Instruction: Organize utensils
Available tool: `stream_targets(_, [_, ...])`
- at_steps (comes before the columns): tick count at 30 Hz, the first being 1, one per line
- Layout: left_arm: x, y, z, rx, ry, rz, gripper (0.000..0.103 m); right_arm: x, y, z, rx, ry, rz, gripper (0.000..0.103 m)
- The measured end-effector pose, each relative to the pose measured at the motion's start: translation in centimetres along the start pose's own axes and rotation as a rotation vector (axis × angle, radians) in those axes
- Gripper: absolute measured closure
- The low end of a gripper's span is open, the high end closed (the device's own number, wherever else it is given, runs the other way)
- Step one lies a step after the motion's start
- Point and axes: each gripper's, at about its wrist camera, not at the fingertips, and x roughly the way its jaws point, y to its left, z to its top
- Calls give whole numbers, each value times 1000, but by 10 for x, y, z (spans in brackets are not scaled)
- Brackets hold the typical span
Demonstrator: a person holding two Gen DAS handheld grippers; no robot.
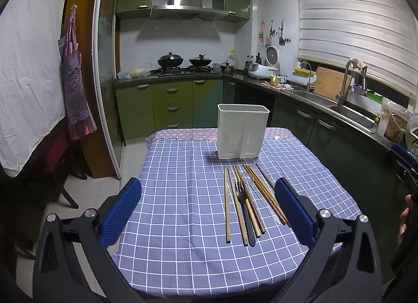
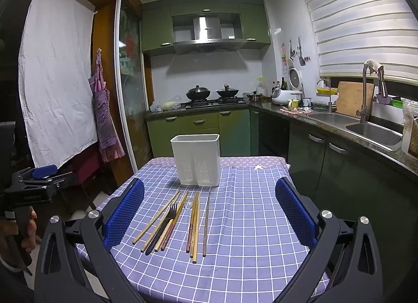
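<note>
On the near edge, left hand-held gripper (image 1: 207, 210): released, blue pads spread wide, nothing between them, hovering above the near part of the tabletop.
Right hand-held gripper (image 2: 209, 207): released as well, pads wide apart and empty, hovering over the same cloth.
Person: a hand (image 2: 27, 229) grips the left tool's handle at the left border of the right wrist view.
Tabletop (image 1: 177, 224): covered by a purple cloth with a white check.
Chopsticks (image 1: 227, 203): several wooden ones lie loose on the cloth, roughly parallel, pointing toward the holder; some touch or cross each other.
Fork (image 1: 241, 198): dark, lying among the chopsticks, tines toward the holder.
Clear spoon (image 2: 188, 203): a see-through piece lies among the chopsticks; faint, hard to make out.
Utensil holder (image 1: 243, 132): pale rectangular bin, upright, just beyond the far tips of the utensils, slotted near its base; the inside cannot be seen from either view.
Kitchen beyond: green cabinets (image 1: 169, 104), two lidded woks (image 1: 169, 60) on the stove, a sink (image 2: 373, 130) at the right.
</note>
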Motion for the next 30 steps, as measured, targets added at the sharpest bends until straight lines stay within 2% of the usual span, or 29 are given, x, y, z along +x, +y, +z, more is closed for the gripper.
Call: stream_targets(30, [3,1,-4,-6,11,-1,6,1,-1,-3,-17,0,-13,4])
